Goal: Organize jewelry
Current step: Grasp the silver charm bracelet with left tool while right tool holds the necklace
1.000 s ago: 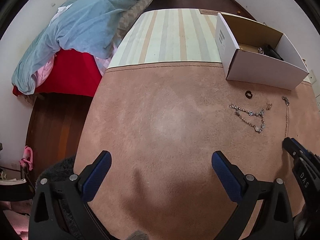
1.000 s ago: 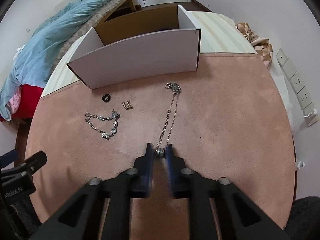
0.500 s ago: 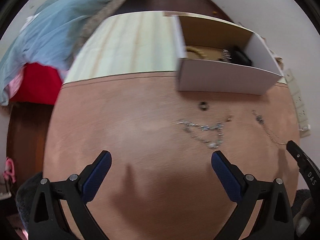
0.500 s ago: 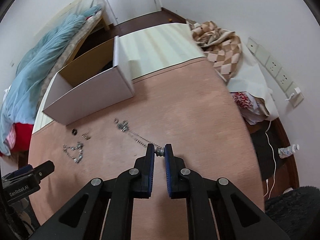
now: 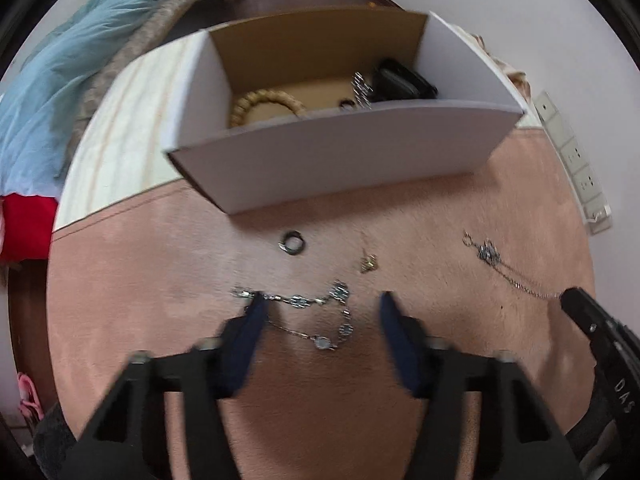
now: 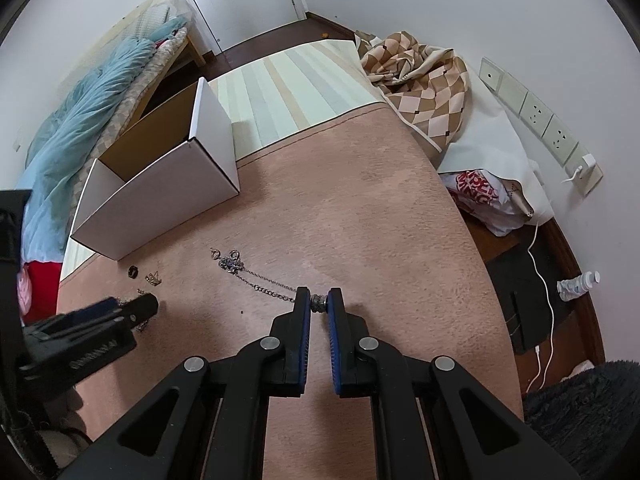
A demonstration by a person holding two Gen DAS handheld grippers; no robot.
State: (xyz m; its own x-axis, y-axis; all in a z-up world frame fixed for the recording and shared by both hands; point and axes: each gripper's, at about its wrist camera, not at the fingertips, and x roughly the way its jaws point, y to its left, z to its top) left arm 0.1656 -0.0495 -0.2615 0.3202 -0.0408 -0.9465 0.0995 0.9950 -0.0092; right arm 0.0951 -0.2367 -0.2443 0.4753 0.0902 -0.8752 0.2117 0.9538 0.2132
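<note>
Covering most of both frames, a pink short-pile carpet (image 5: 160,280) forms the work surface, bordered at the upper edge by a pale striped mat (image 6: 300,84). A blue quilt (image 6: 80,112) is bunched at the upper left of the right wrist view, and a brown-and-cream checked cloth (image 6: 420,76) is crumpled at the upper right.

An open white cardboard box (image 5: 340,160), brown inside and rectangular, sits in the upper centre of the left wrist view. It contains a tan beaded bracelet (image 5: 264,104), a dark object and some small metal pieces, too blurred to identify.

The left gripper (image 5: 320,312) is spread wide, with blue-padded fingers (image 5: 248,332). A silver linked bracelet (image 5: 316,320) with flat rounded stations lies looped on the carpet between them; the left pad is at or over one end of it, but contact cannot be confirmed owing to blur.

The right gripper (image 6: 319,304) is clamped on a small ribbed metal bead at the end of a fine silver chain necklace (image 6: 256,276). The chain trails up-left across the carpet to a bunched cluster near the box.

A small dark ring (image 5: 293,242) lies just below the box front. A small gold-coloured charm (image 5: 368,262) lies to its right, apart from it.
</note>
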